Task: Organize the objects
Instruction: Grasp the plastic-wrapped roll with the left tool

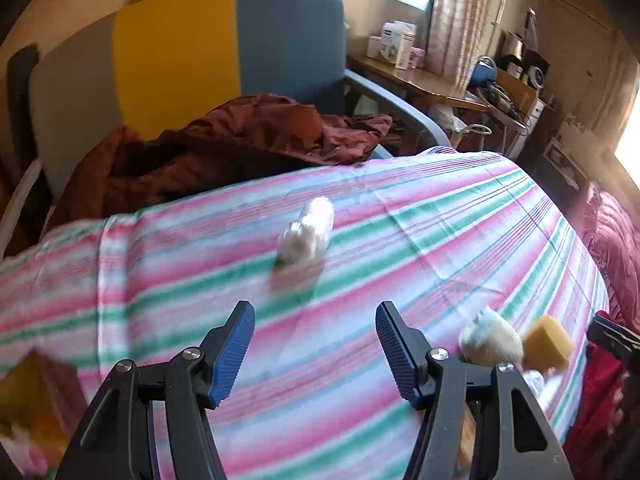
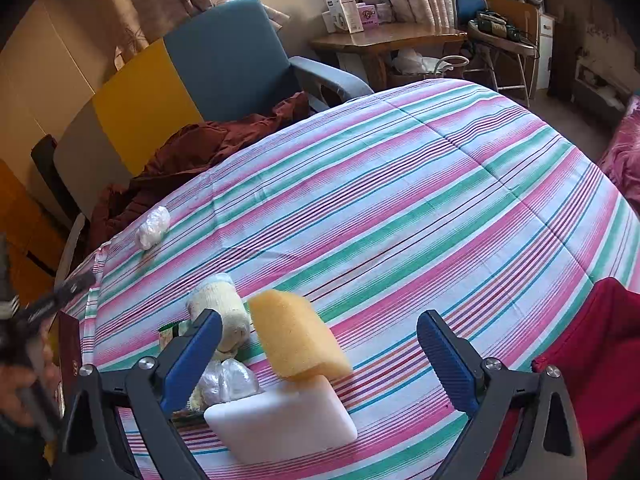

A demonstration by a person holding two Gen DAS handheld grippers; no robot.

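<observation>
Wrapped bundle (image 1: 307, 232) blurred (contents unreadable); yellow box (image 1: 28, 396) smeared, cut by left edge.

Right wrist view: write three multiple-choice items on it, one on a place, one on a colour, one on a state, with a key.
1. The yellow sponge rests partly on:
A. the white block
B. the chair
C. the floor

2. The chair's widest back panel is:
A. green
B. blue
C. black

3. The right gripper is:
A. shut on the sponge
B. shut, empty
C. open

Key: A, its lower end overlaps the block's top; B, the blue section is broadest; C, its jaws stand wide apart, holding nothing.
</observation>
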